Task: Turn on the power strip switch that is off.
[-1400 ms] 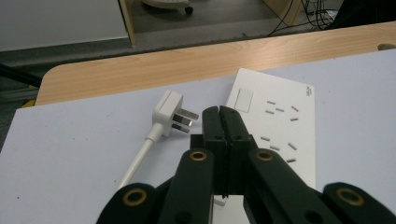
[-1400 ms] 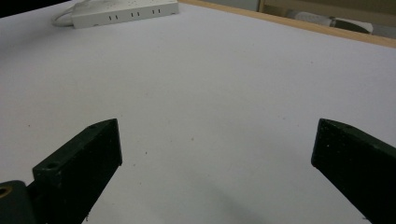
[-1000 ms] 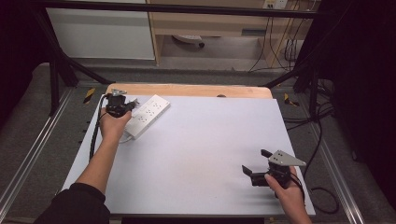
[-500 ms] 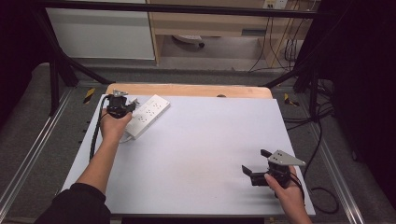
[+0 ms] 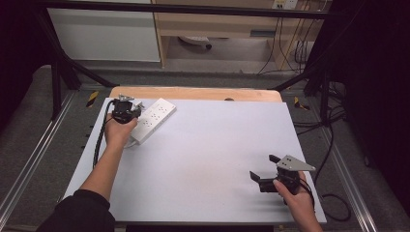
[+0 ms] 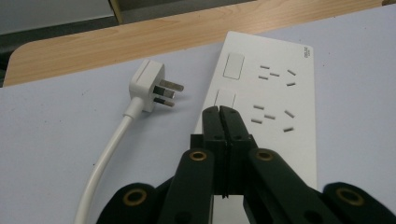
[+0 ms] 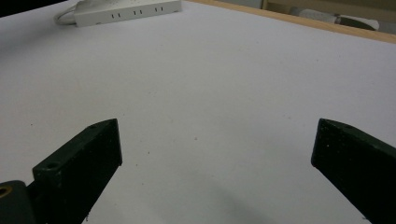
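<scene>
A white power strip (image 5: 152,119) lies at the far left of the white table top, with several sockets and two flat buttons (image 6: 225,99). Its white plug (image 6: 150,86) rests beside it, pins toward the strip, with its cable (image 6: 109,158) trailing back. My left gripper (image 5: 135,112) is shut with nothing between its jaws. Its tips (image 6: 219,109) are right at the strip's near button; whether they touch it I cannot tell. My right gripper (image 5: 264,167) stands open over bare table at the near right, with nothing between its jaws (image 7: 217,140). The strip (image 7: 126,11) lies far off from it.
A wooden strip (image 5: 193,93) runs along the table's far edge. Black frame bars (image 5: 58,72) and loose cables (image 5: 329,145) flank the table, with white cabinets (image 5: 106,34) behind. The white sheet (image 5: 208,145) stretches wide between my two hands.
</scene>
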Demonstrator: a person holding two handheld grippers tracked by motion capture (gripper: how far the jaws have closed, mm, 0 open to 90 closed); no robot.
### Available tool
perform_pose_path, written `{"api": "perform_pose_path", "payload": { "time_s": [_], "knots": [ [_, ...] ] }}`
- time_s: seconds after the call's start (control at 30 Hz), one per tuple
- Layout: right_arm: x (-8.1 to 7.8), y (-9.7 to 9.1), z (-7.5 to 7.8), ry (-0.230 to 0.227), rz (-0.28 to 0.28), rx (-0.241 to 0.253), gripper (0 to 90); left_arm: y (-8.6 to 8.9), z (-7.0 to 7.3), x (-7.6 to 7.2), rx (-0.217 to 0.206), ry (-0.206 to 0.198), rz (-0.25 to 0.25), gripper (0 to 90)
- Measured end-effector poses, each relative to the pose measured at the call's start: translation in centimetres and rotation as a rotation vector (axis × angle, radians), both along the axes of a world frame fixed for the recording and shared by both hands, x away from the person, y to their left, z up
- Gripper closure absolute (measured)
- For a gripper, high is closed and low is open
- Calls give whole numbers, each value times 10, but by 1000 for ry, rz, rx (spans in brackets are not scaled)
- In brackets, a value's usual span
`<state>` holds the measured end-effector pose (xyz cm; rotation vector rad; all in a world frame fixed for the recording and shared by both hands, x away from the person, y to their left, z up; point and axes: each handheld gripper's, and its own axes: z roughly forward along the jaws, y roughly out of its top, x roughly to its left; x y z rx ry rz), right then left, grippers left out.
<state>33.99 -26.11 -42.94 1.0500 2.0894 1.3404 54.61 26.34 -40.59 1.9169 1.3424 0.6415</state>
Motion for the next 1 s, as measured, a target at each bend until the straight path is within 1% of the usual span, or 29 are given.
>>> {"api": "perform_pose_path", "payload": {
  "time_s": [0.37, 0.53, 0.57, 0.8, 1.0],
  "knots": [
    [0, 0, 0, 1, -2, 0, 23, 1, -4, 1, 16, 21, -9, 900],
    [0, -1, 0, 0, -3, -1, 23, 4, -7, 1, 18, 32, -1, 900],
    [0, -1, 0, 0, -3, -1, 23, 4, -9, 1, 7, 29, 3, 900],
    [0, -1, 0, 1, -3, 1, 22, 7, -16, -1, 7, 44, 10, 900],
    [0, -1, 0, 0, -3, -1, 23, 10, -17, -1, 2, 43, 18, 900]
  ]
}}
